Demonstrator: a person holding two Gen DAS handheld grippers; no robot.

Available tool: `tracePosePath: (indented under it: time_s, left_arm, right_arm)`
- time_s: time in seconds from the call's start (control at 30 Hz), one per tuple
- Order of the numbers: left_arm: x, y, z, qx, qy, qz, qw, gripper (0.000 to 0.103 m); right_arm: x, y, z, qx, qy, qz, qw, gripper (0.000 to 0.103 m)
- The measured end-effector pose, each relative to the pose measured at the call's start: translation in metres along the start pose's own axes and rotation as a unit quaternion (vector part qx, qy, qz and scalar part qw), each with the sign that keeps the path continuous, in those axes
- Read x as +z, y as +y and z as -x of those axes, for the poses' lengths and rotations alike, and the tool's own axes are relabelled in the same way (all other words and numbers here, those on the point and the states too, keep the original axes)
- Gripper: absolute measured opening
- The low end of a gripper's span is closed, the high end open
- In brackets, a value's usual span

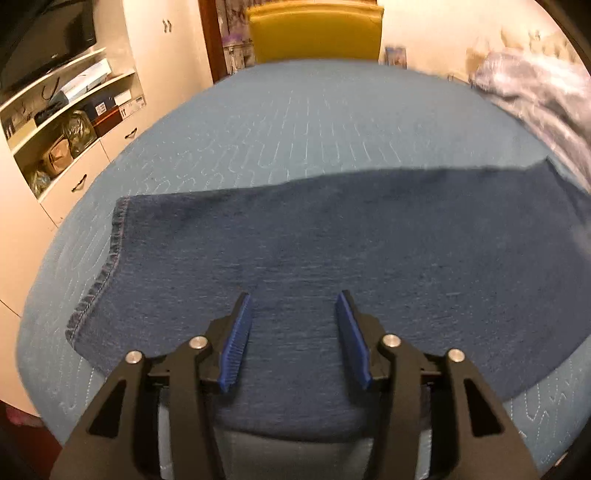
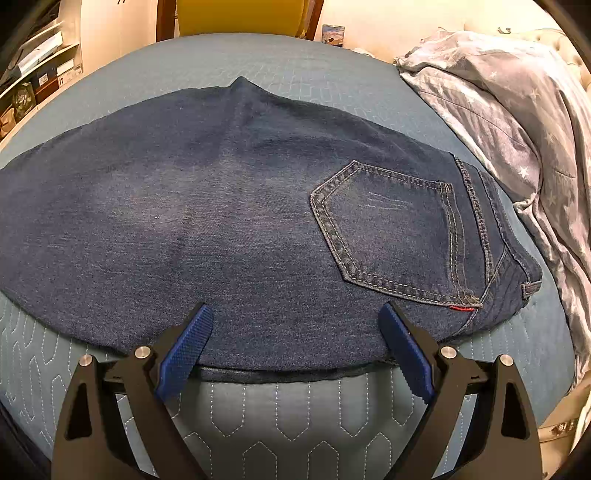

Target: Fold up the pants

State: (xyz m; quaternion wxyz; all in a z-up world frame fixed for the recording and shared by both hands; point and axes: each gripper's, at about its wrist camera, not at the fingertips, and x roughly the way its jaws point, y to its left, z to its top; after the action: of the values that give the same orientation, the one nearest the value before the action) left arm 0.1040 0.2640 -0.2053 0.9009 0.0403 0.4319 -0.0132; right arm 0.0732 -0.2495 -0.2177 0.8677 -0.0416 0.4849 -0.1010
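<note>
Dark blue jeans [image 1: 332, 240] lie flat on a blue quilted cover [image 1: 295, 122], folded lengthwise with one leg over the other. In the left wrist view the leg hem [image 1: 107, 258] is at the left, and my left gripper [image 1: 294, 301] hovers open over the lower leg, nothing between its blue pads. In the right wrist view the seat of the jeans [image 2: 221, 206] fills the middle, with a back pocket [image 2: 391, 236] and the waistband [image 2: 509, 236] at the right. My right gripper [image 2: 297, 314] is open over the near edge of the jeans, left of the pocket.
A crumpled star-patterned grey duvet [image 2: 517, 122] lies on the right side of the bed. A yellow chair back [image 1: 314, 33] stands beyond the far edge. Shelves with boxes and bags [image 1: 66, 122] and white drawers [image 1: 79, 182] line the left wall.
</note>
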Motion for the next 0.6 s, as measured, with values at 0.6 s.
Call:
tracePosePath:
  time_s: [0.6]
  left_arm:
    - [-0.019,0.106,0.039,0.139,-0.019,0.177,0.9741,0.067]
  right_arm:
    - [0.065,0.174,0.062,0.158,-0.096,0.111,0.977,0.088]
